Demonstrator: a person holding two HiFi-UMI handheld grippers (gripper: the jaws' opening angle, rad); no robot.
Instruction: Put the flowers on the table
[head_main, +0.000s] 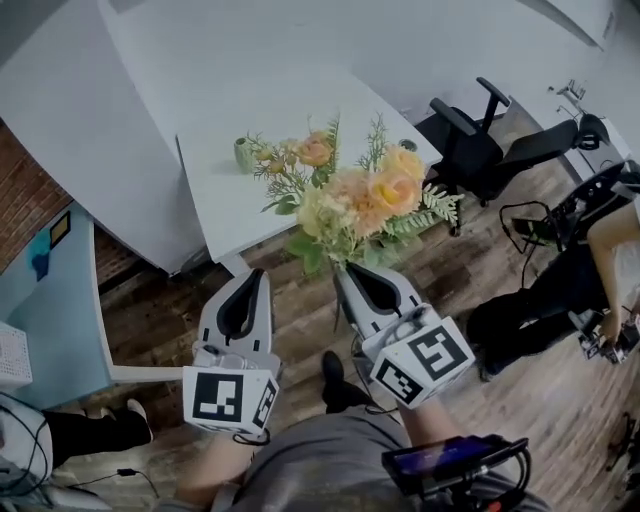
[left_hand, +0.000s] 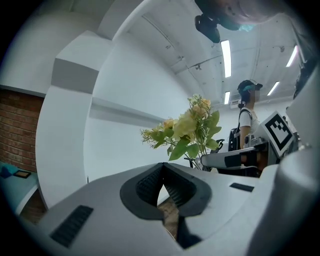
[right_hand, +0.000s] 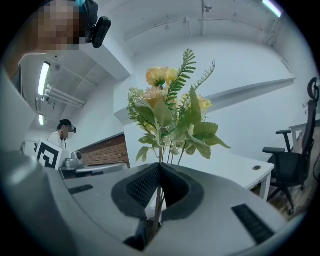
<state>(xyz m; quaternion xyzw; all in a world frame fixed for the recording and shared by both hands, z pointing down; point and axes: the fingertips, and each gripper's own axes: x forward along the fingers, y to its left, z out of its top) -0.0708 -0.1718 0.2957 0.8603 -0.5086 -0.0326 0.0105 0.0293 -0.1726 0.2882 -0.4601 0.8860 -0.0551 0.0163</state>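
The floor (head_main: 540, 400) is of dark wood planks, and on it stands a white table (head_main: 225, 200) with a black office chair (head_main: 480, 150) just beside its right corner. A red brick wall (head_main: 15, 200) shows at the left, next to a light-blue surface (head_main: 60, 320), while the other walls (head_main: 400, 40) are plain white. Long tube lights (left_hand: 226, 58) glow on the white ceiling (left_hand: 175, 35).

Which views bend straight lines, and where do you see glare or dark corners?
Left gripper view: strong fisheye curving, black corners, glare from the ceiling lights. Right gripper view: same curving and black corners, flowers in focus. Head view: soft, even light, no black corners.
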